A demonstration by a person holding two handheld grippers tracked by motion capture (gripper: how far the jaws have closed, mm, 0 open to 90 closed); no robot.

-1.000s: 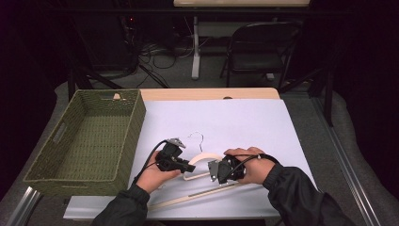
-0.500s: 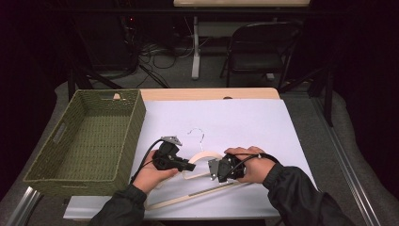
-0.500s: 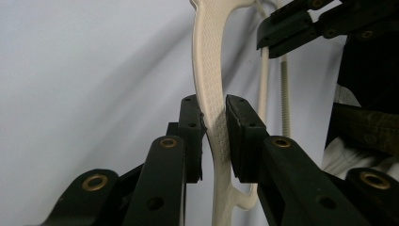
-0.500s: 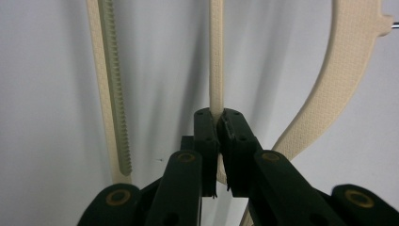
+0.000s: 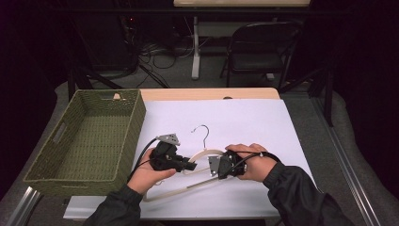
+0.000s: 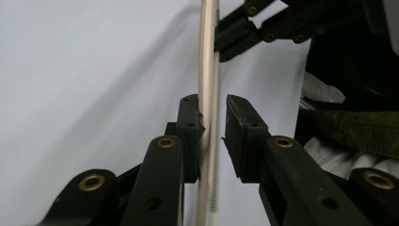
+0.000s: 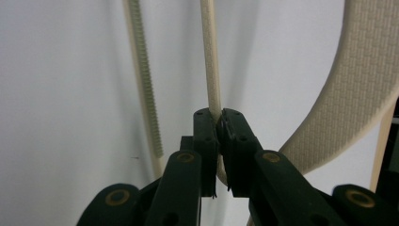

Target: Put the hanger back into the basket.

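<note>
Dark room, cables on the floor and a folding chair [image 5: 261, 44] behind the table [image 5: 211, 93], which has a white sheet [image 5: 254, 122] spread over most of it. A green woven basket [image 5: 89, 136] sits on the left side, well apart from what I'm working on.

The cream hanger [image 5: 205, 154] lies flat on the sheet near my edge, with its metal hook [image 5: 203, 132] pointing away from me. I've got both tools on it at once. My left gripper [image 5: 189, 165] comes in from the left at the hanger's arm — in the left gripper view the thin bar [image 6: 208, 70] runs straight up between the jaws, one pad [image 6: 190, 136] touching it and the other with a small gap, so it's spread slightly around the bar, not clamped.

My right gripper [image 5: 214, 165] comes in from the right, close to the left one. In the right gripper view the jaws are pressed together on a slim cream rod [image 7: 210, 61] — pinching it firmly. The ridged bar [image 7: 143, 70] runs just beside it on the left, and the wide curved shoulder [image 7: 357, 84] sweeps past on the right.
</note>
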